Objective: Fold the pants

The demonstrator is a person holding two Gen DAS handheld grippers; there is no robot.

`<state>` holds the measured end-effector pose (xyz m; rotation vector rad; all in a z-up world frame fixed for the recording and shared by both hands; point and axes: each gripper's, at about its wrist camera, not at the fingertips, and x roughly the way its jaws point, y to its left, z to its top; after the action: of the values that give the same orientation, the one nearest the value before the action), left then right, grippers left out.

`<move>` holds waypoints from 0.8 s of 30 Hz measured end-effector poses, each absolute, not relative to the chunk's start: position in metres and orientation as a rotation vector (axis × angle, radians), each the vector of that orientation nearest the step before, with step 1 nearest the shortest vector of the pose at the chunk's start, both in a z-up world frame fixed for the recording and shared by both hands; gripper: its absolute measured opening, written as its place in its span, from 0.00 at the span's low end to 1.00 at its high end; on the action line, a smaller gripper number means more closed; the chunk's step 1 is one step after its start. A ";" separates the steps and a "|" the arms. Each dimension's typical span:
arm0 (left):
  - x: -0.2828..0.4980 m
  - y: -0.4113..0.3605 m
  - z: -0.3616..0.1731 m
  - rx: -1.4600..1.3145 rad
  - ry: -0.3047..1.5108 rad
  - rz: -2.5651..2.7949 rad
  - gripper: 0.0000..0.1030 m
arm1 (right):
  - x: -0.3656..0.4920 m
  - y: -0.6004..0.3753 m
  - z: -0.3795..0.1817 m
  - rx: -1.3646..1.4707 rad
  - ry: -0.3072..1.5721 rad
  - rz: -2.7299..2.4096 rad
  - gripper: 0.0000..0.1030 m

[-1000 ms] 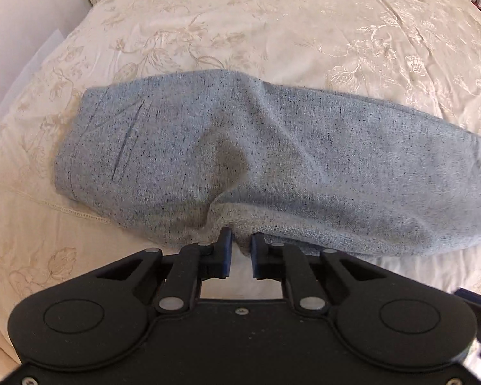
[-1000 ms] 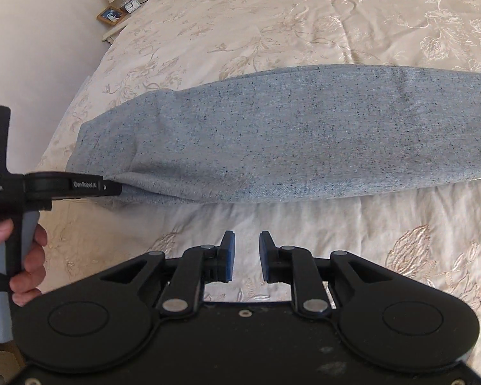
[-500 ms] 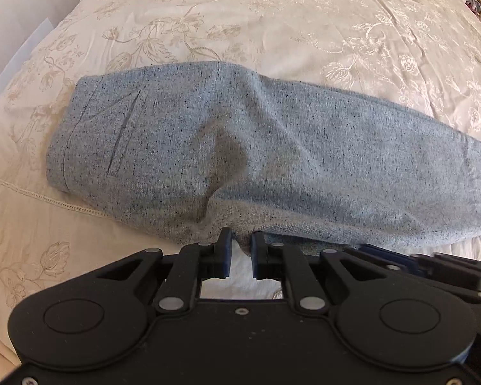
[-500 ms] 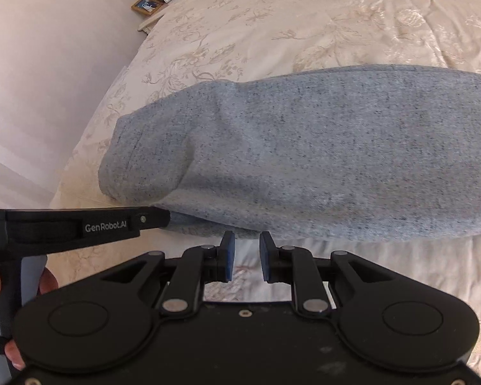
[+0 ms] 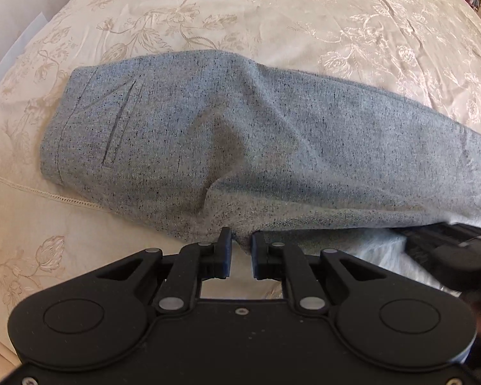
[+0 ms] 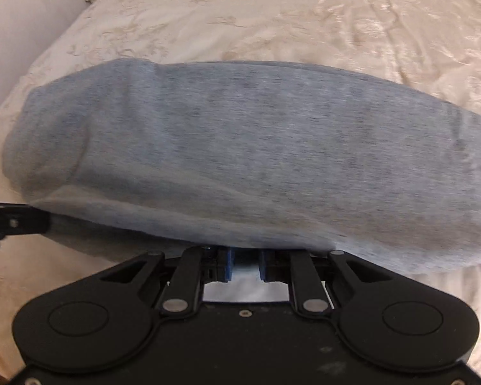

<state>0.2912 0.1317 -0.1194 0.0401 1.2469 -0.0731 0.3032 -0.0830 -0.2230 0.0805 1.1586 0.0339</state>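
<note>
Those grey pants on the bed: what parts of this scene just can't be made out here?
- Right gripper fingertips: right wrist view, tucked under the pants edge as the jaws close.
- Pants leg ends: cut off by the right edge of the left wrist view.
- Fabric weave: motion-blurred, right wrist view.
- Left gripper: pinches the near edge; layers unclear.

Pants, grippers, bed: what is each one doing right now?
pants: lying lengthwise on the bed, folded leg on leg, near edge lifted.
left gripper: shut on the near edge of the pants.
right gripper: jaws closing, near edge of the pants over its tips.
bedspread: spread out, lightly wrinkled.
</note>
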 end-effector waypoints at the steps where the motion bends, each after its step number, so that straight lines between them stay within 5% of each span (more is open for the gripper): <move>1: 0.289 0.131 -0.121 0.049 1.251 -0.073 0.17 | 0.300 -0.100 -0.225 0.093 1.159 -0.020 0.16; 12: 0.245 0.127 -0.160 0.271 1.338 -0.008 0.16 | 0.282 -0.222 -0.231 0.250 1.153 -0.330 0.12; 15: 0.237 0.140 -0.149 0.248 1.340 0.000 0.17 | 0.272 -0.235 -0.223 0.306 1.184 -0.373 0.18; 24: 0.272 0.118 -0.125 0.167 1.195 -0.098 0.26 | 0.248 -0.165 -0.176 0.269 1.078 -0.046 0.20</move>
<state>0.2719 0.1177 -0.1248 0.1673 1.1952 -0.0977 0.2485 -0.1647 -0.1757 0.2688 1.0777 -0.0456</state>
